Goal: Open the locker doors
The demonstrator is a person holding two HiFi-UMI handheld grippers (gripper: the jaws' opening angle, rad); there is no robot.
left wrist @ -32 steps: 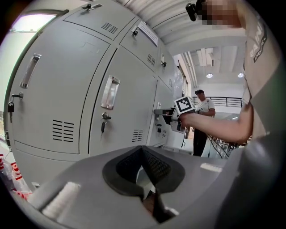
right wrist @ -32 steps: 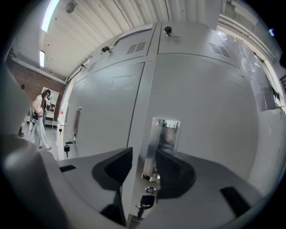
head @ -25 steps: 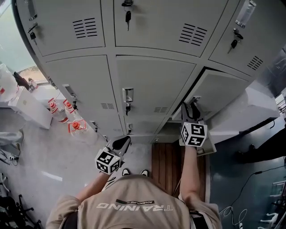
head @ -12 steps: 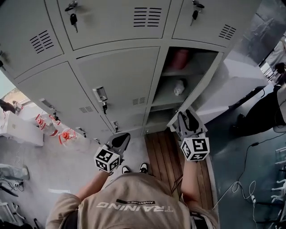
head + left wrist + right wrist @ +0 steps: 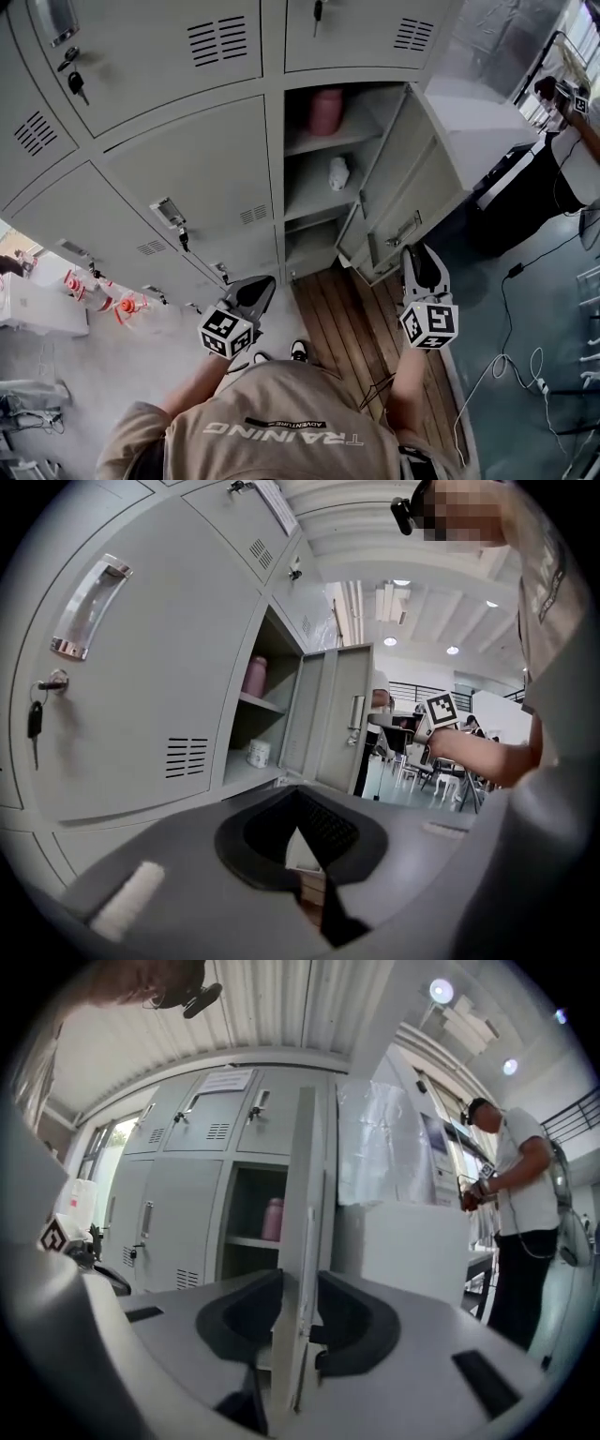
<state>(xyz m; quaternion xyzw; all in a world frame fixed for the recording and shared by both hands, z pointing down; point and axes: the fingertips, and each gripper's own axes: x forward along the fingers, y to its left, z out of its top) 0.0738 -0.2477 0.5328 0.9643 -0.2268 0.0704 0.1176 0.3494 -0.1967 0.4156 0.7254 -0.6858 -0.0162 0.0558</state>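
Observation:
The grey locker door in the right column stands swung wide open. Inside the locker, a pink bottle stands on the upper shelf and a small white object on the shelf below. My right gripper is at the door's free edge. In the right gripper view the door edge runs between the jaws of that gripper, which are closing with their pads against both faces. My left gripper hangs shut and empty in front of the closed middle doors; it sees the open door from the side.
Closed lockers with keys and handles fill the left. A wooden board lies before the open locker. Red-capped bottles stand on the floor at left, cables at right. A person stands beyond a white wrapped box.
The right-column door went from barely ajar to wide open. My right gripper moved right and back with its edge. The head view turned right; the left gripper stayed put.

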